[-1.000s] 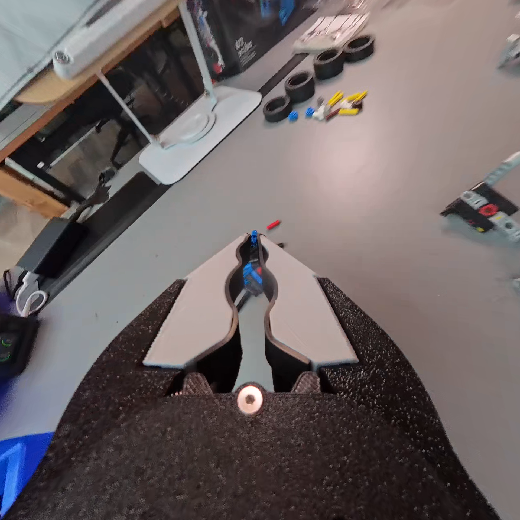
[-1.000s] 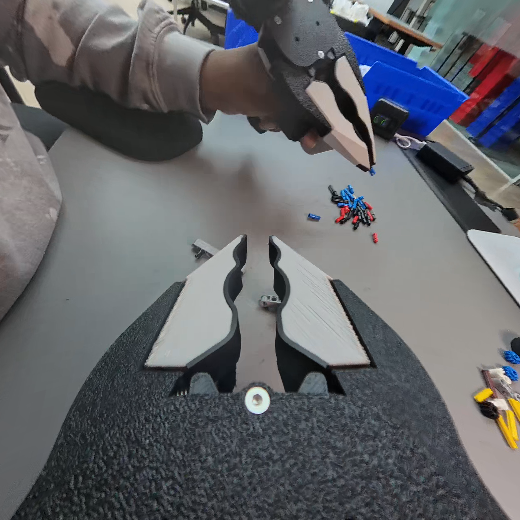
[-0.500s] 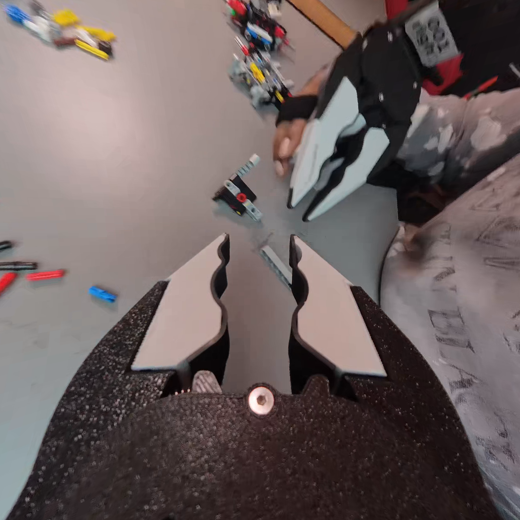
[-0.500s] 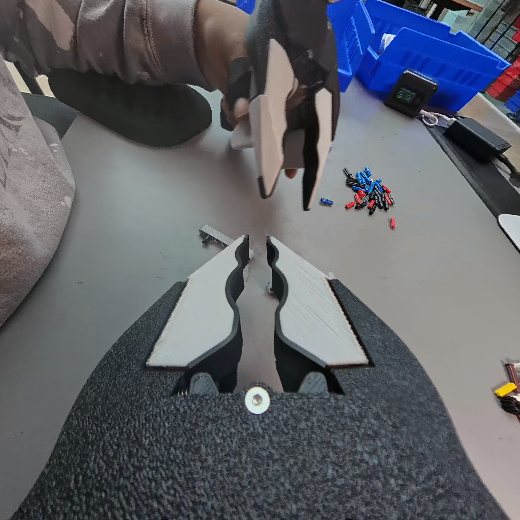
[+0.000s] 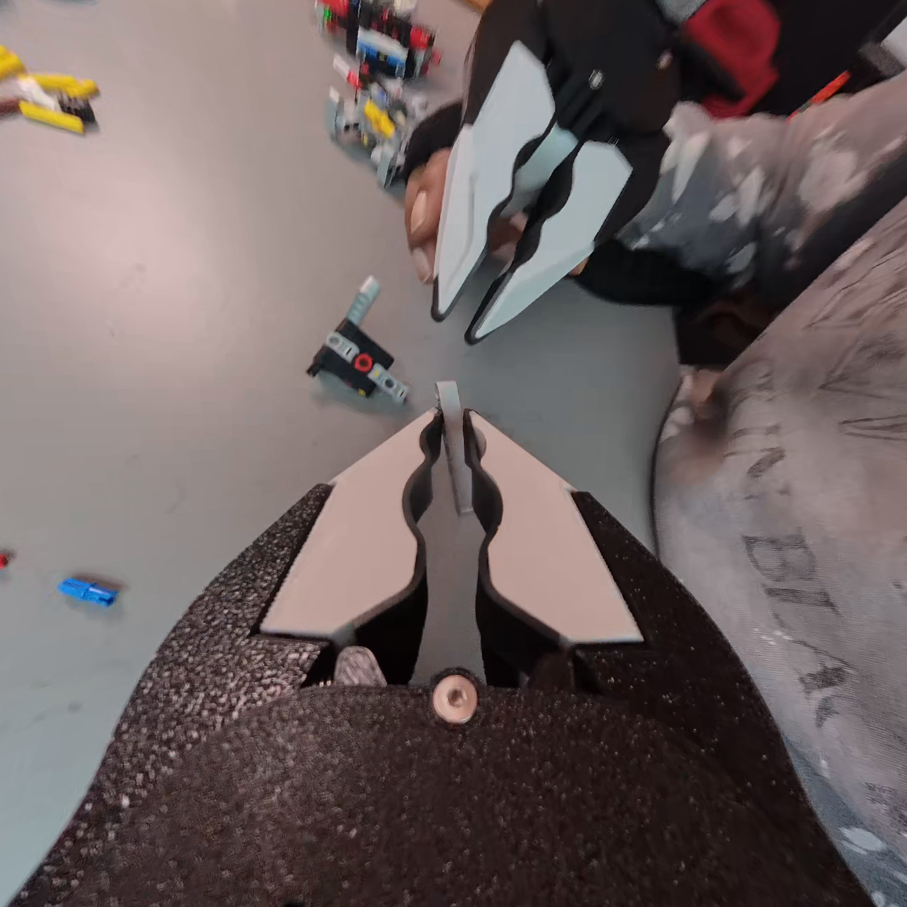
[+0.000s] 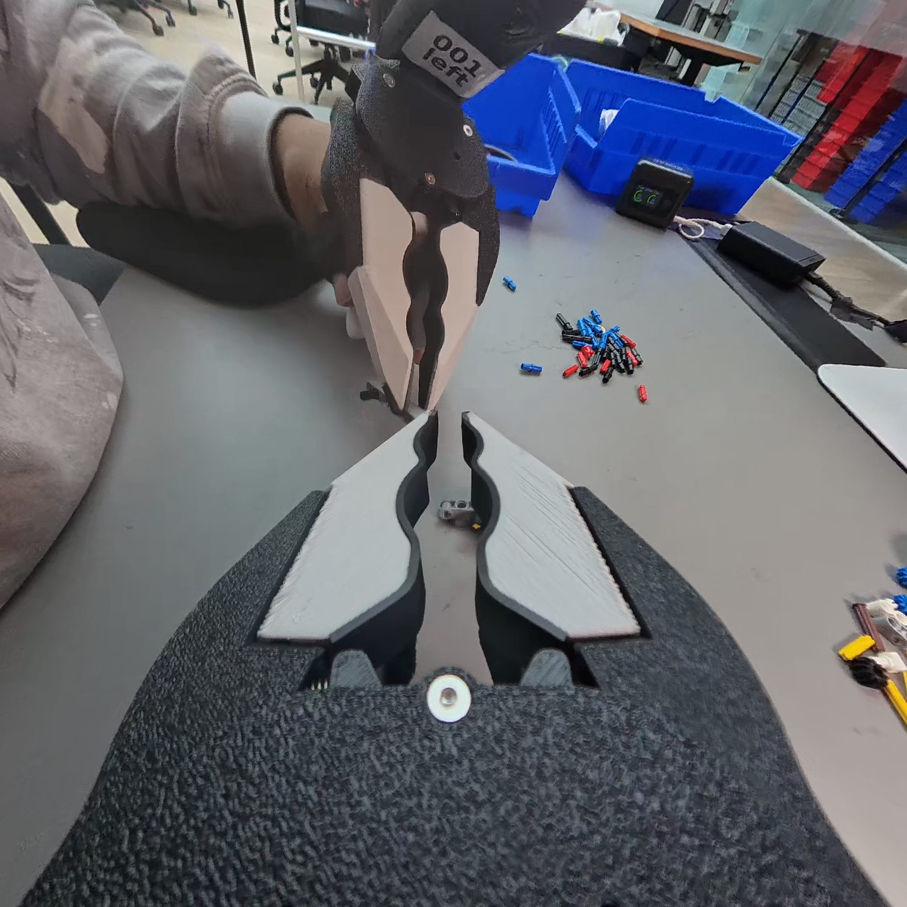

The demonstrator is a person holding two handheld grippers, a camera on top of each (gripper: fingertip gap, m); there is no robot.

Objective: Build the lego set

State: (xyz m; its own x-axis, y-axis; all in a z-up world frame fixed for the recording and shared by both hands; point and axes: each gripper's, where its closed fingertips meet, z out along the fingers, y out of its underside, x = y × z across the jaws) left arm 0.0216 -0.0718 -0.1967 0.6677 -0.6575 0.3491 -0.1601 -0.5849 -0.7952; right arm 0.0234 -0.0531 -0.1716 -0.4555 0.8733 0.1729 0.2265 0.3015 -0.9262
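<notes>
Grey plastic made up the long thin beam (image 5: 454, 454) found pinched between the tips of the left gripper (image 5: 451, 416); the jaws were closed on it near its middle, one rounded end sticking out past the tips and the other end running back into the gap; whether the beam touched the table (image 5: 172, 235) could not be determined. From the right wrist view, the left gripper (image 6: 423, 403) pointed steeply down at the table, a person's hand (image 6: 299, 167) and pale sleeve (image 6: 147, 132) behind it. The right gripper (image 6: 449, 414) held nothing; its jaws stood a narrow way apart, and in the left wrist view it (image 5: 454, 326) hung just beyond the beam. A small grey connector piece (image 6: 456, 509) lay on the table, seen between the right jaws but not touched by them. A black block with grey bars and a red ring (image 5: 356, 360) lay just left of the held beam; a larger, blurred, part-built model (image 5: 378, 73) sat farther off. A loose heap of blue, red and black pins (image 6: 601, 346) lay near the middle of the table, one blue pin (image 6: 531, 368) apart from it; yellow and white pieces (image 6: 878, 648) lay at the right edge. Blue bins (image 6: 687, 142) stood at the far side, a small black device with a screen (image 6: 653, 194) before them.
</notes>
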